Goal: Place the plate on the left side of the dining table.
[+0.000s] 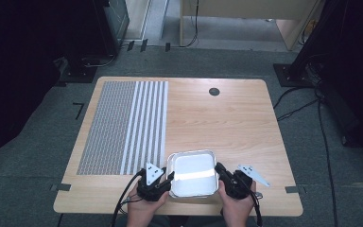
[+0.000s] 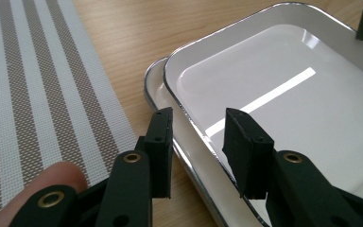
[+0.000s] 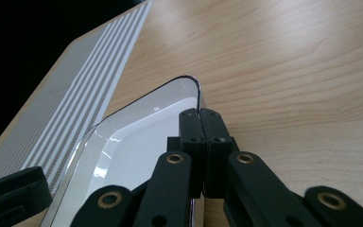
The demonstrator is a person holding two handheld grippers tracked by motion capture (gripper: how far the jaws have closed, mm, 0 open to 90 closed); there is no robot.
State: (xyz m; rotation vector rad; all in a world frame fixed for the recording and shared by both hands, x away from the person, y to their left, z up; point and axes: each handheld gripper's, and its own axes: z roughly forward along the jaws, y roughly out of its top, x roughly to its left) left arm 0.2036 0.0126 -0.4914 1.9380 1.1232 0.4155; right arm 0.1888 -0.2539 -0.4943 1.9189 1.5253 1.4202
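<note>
A white enamel tray (image 1: pixel 191 152) with a dark rim lies near the table's front edge, between both hands. In the left gripper view it (image 2: pixel 288 109) rests slightly askew on a second, similar tray (image 2: pixel 157 90) beneath it. My left gripper (image 2: pixel 201 146) is open at the tray's left side. Its jaws straddle the upper tray's rim with a gap on each side. My right gripper (image 3: pixel 201 118) is shut on the tray's right rim (image 3: pixel 196 87), which runs in between the pressed pads. From above, the left gripper (image 1: pixel 170 178) and right gripper (image 1: pixel 219 171) flank the tray.
A striped grey and white woven mat (image 1: pixel 123 125) covers the table's left half, close to the left gripper. A dark round grommet (image 1: pixel 213 91) sits at the far edge. Bare wood (image 1: pixel 227 123) lies beyond and right of the tray. The table's front edge is just under the hands.
</note>
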